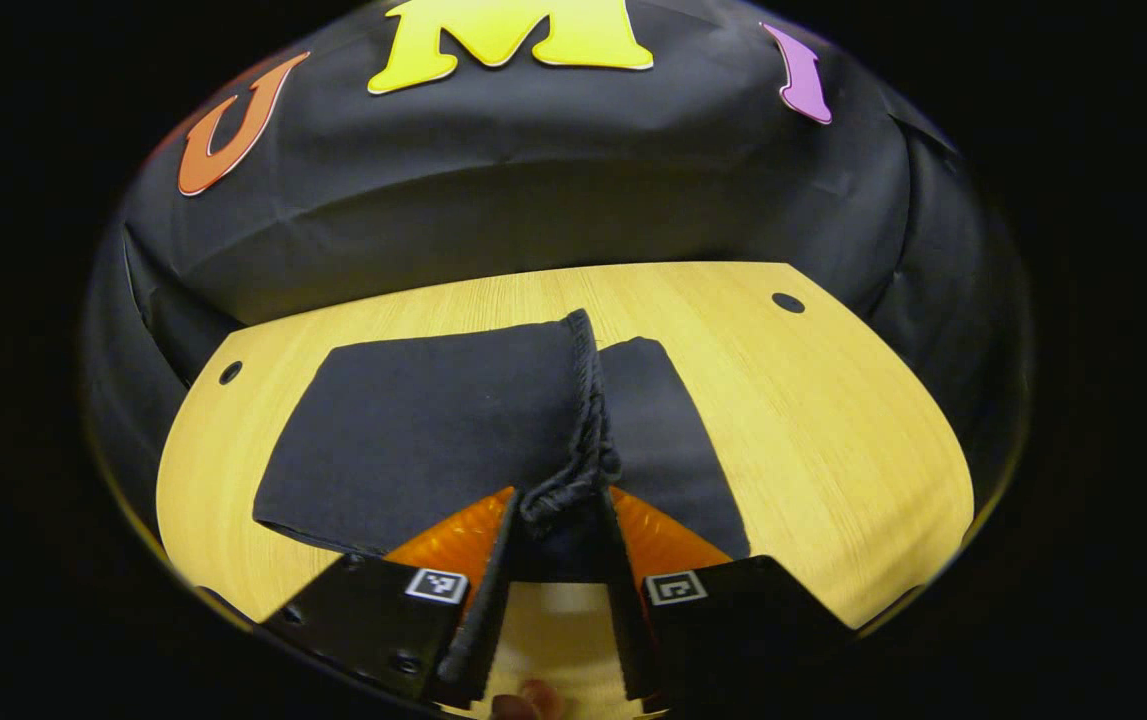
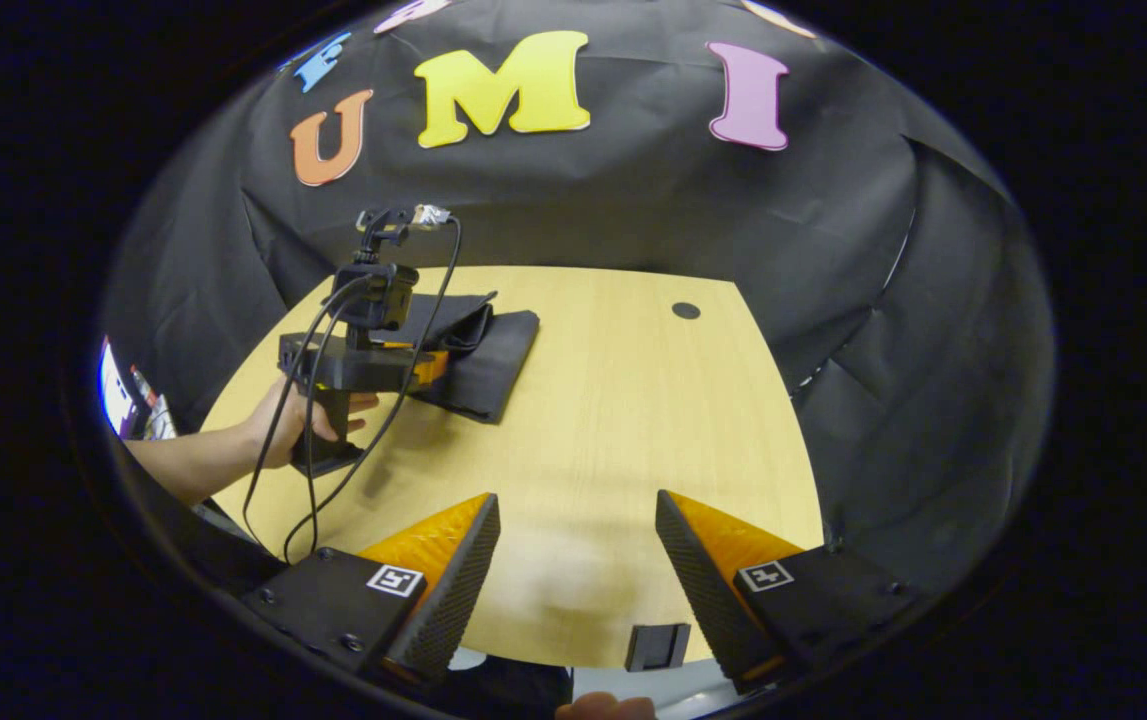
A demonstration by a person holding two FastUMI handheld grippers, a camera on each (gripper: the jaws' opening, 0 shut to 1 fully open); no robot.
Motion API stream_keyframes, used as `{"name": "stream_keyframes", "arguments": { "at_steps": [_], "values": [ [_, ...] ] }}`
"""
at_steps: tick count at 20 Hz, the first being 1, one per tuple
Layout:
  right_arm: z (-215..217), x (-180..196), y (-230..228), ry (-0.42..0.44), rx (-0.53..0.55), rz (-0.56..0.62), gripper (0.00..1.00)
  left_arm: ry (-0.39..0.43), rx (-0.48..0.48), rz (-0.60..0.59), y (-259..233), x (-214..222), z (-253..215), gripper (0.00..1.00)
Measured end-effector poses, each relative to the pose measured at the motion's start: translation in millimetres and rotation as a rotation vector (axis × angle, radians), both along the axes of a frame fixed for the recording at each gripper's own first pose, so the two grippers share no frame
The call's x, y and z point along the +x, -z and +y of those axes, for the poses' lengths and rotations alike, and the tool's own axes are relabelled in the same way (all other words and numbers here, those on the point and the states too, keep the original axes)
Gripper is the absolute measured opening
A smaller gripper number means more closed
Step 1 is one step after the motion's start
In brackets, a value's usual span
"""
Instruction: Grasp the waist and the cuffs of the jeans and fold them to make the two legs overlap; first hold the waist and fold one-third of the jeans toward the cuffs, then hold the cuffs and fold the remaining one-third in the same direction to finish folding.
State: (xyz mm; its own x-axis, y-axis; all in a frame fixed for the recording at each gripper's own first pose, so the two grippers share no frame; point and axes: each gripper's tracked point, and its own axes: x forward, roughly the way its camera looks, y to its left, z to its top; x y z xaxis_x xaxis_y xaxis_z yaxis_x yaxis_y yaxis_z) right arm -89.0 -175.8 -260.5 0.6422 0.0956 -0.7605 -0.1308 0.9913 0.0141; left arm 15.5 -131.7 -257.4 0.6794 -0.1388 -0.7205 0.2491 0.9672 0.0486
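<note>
Your wooden table [image 2: 613, 420] carries everything here. The dark jeans [image 1: 413, 430] lie folded flat on it, toward its far left corner in the right gripper view, and a bunched hem edge [image 1: 588, 420] rises as a ridge across the top of the jeans toward you. Your left gripper [image 1: 561, 520] is clamped on the near end of that ridge, both fingers pressing the cloth. In the right gripper view your left hand [image 2: 293, 425] holds that gripper just at the near edge of the jeans. Your right gripper [image 2: 578, 560] hangs well apart from the jeans over bare table, fingers spread wide and empty.
</note>
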Motion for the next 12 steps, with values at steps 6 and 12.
{"name": "stream_keyframes", "arguments": {
  "at_steps": [6, 12],
  "values": [
    [24.8, 20.0, 0.2, -0.074, 0.047, -0.005, 0.98, -0.014, 0.02, -0.134, -59.1, -11.4, 4.4, 0.74],
    [70.6, 54.5, -56.0, -0.088, 0.051, -0.21, 0.98, -0.09, -0.042, -0.406, -202.6, -19.0, 45.8, 0.92]
  ]
}}
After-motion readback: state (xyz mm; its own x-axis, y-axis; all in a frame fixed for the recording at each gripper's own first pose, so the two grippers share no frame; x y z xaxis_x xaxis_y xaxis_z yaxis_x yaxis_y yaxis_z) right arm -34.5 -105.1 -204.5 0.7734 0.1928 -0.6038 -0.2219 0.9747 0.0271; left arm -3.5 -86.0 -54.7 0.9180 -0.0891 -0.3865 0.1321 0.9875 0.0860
